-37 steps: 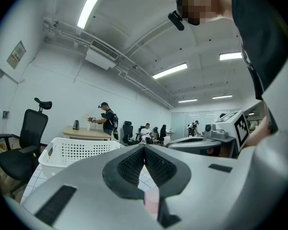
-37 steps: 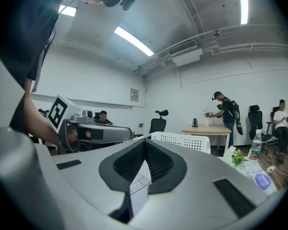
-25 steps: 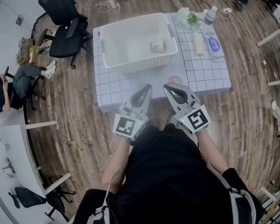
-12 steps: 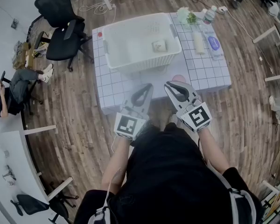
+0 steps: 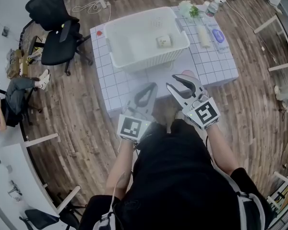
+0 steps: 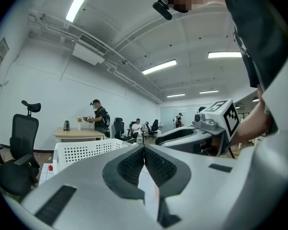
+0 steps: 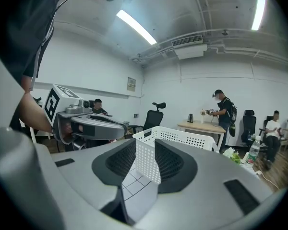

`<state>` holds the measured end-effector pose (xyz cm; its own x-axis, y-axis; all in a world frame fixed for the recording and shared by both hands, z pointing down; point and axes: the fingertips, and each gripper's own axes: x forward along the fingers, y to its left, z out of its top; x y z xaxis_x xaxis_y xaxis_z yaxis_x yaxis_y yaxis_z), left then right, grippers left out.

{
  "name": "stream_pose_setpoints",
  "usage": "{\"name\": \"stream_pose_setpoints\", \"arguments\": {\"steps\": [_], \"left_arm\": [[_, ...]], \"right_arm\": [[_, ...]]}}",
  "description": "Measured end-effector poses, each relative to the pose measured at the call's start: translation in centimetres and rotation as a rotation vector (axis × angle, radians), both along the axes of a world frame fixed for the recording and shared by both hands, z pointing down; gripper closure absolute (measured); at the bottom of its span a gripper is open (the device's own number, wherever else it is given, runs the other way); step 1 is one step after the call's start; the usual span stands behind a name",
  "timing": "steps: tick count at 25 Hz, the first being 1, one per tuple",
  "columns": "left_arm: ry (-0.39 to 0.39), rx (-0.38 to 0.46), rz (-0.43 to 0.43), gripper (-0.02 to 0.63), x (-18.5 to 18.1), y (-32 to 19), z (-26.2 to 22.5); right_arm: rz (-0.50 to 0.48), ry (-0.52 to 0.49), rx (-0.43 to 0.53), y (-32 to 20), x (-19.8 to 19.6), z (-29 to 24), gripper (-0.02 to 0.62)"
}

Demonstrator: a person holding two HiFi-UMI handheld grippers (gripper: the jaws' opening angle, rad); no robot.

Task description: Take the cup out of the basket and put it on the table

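A small pale cup lies in the right part of the white perforated basket, which stands on the white gridded table. Both grippers hover at the table's near edge, short of the basket. My left gripper is shut with nothing between its pads. The jaws of my right gripper are opening, and nothing is between them. In the right gripper view the basket's corner shows through the gap, well beyond the pads. The cup is hidden in both gripper views.
A pink round thing lies on the table by the right gripper. A small plant, a water bottle, a white roll and a blue-labelled pack line the table's right side. A black office chair stands at the left.
The right gripper's jaws have gone from shut to apart. The left gripper stays shut. Both grippers hold their place near the table's front edge while the head view shifts slightly.
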<state>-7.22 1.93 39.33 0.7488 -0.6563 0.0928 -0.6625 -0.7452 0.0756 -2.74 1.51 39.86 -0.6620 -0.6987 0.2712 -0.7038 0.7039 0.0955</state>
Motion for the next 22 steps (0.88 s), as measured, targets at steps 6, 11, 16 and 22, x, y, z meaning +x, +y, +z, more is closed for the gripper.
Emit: {"name": "stream_pose_setpoints", "arguments": {"steps": [6, 11, 16, 22], "left_arm": [[0.025, -0.022, 0.005, 0.596, -0.5, -0.8, 0.0], [0.049, -0.007, -0.009, 0.597, 0.2, -2.4, -0.5], [0.016, -0.012, -0.037, 0.597, 0.2, -3.9, -0.4], [0.029, -0.006, -0.082, 0.597, 0.6, -6.9, -1.0]], "right_arm": [[-0.016, 0.005, 0.027, -0.7, -0.7, -0.6, 0.435], [-0.05, 0.021, 0.056, -3.3, -0.2, -1.1, 0.416], [-0.072, 0.086, 0.012, -6.7, 0.7, 0.5, 0.392], [-0.124, 0.21, 0.022, -11.5, 1.6, 1.8, 0.373]]}}
